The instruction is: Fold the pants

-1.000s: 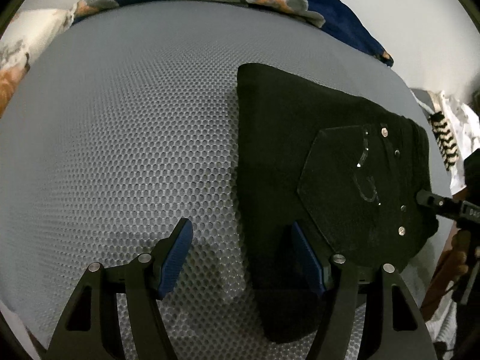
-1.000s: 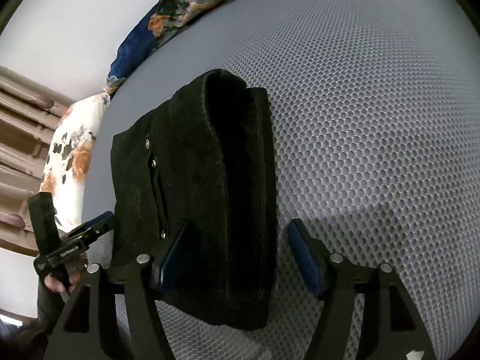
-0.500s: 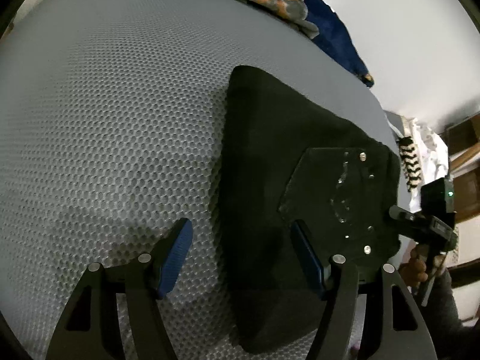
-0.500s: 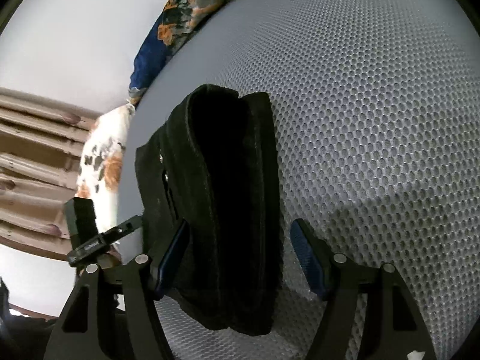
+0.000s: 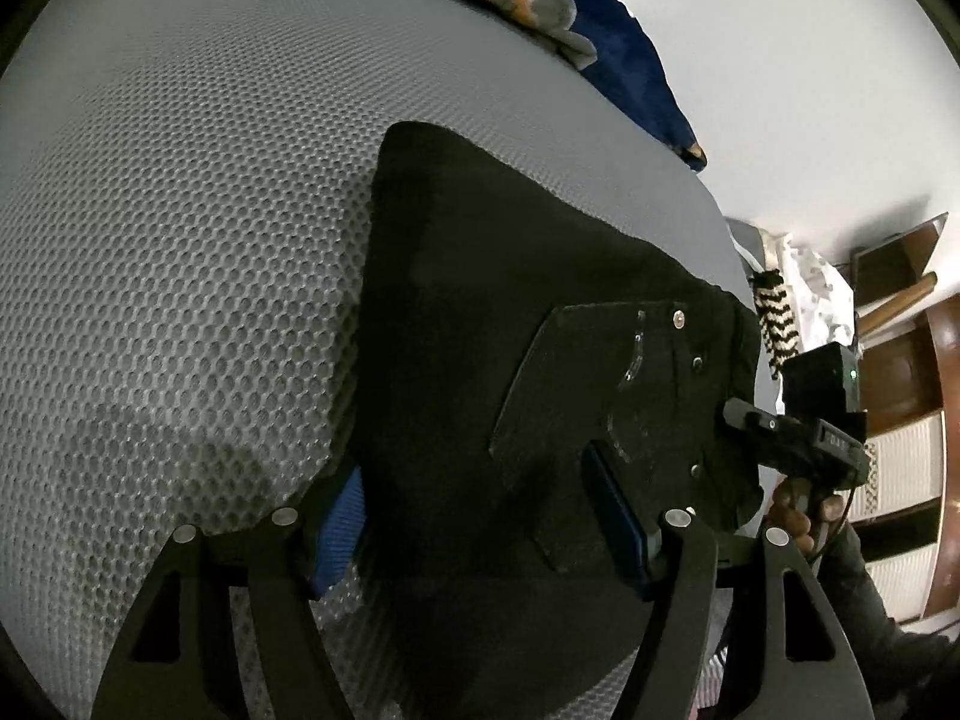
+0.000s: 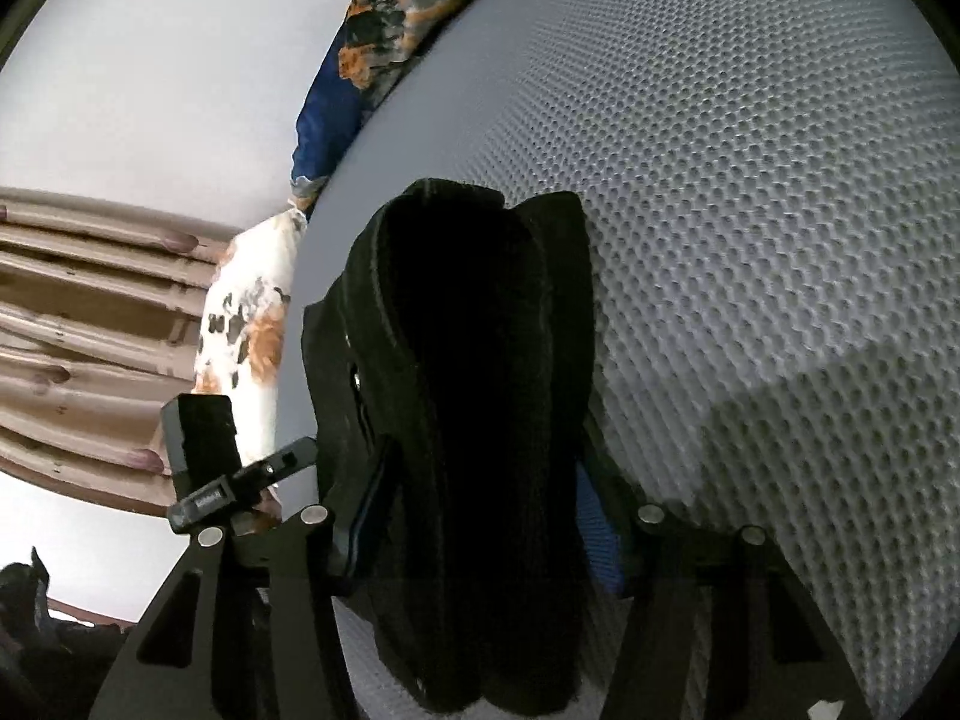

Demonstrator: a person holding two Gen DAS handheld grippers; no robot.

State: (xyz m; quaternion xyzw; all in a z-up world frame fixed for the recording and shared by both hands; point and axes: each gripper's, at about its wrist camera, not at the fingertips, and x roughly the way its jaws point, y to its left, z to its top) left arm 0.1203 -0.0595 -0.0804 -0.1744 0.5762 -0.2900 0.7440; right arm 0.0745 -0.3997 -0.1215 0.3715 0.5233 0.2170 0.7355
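The bed [image 5: 180, 240], covered in a grey honeycomb mesh, carries one pair of black pants [image 5: 480, 312], already folded into a thick compact bundle lying near its edge; in the right wrist view the stacked layers show end-on. The folding looks nearly done, and the step in hand appears to be taking hold of the bundle from both ends.

The left gripper [image 5: 480, 531] has its jaws spread around the near end of the pants, blue pads on either side of the cloth, not visibly pressing it. The right gripper [image 6: 474, 531] likewise straddles the opposite end with jaws apart.

The next move probably calls for both to close evenly, so the layers stay stacked.

Counted: one bed, one pair of pants, two grippers, one blue floral blanket [image 5: 624, 60] at the far edge.
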